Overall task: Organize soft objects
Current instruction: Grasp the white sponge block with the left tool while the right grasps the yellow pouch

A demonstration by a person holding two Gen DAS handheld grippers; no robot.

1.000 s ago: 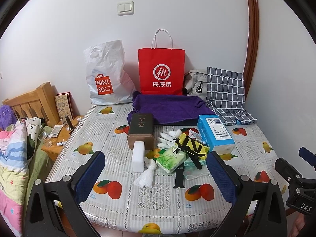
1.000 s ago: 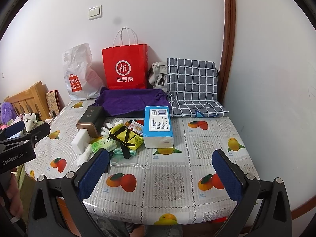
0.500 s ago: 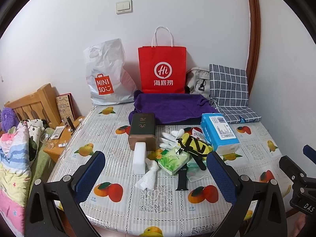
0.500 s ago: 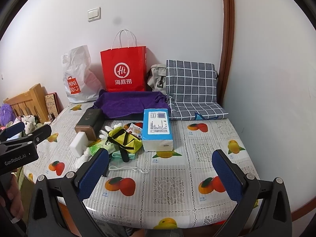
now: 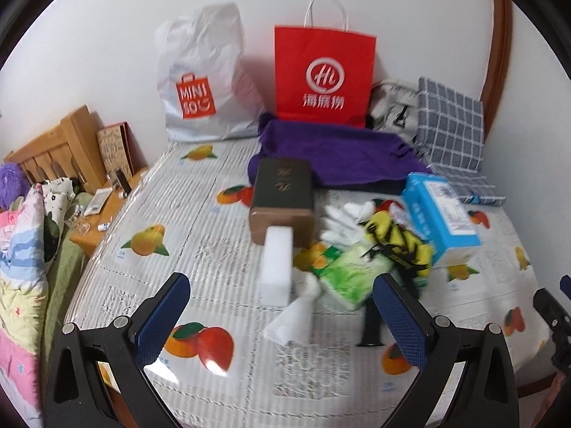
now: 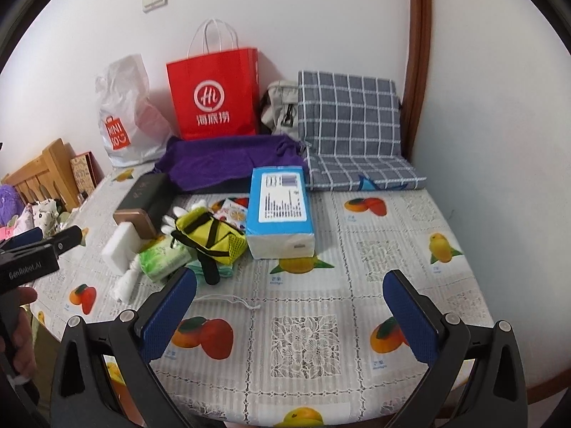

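Hovering level above the table (image 6: 392, 235) edge, both grippers, left (image 5: 282, 315) and right (image 6: 291, 315), hold fingers spread, empty.

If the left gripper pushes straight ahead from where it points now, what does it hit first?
Probably the white foam block, which lies centred ahead of the open left gripper; the crumpled white tissue lies nearer, slightly right. Depth is uncertain.

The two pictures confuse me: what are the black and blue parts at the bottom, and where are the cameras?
They are handheld tongs, one in each hand of a person, with a camera on each looking forward along its fingers. One picture is from the left tongs, the other from the right tongs. Both are open and hold nothing. On the table lie a blue tissue pack, a yellow pouch, a green tissue pack, a white sponge and a purple cloth.
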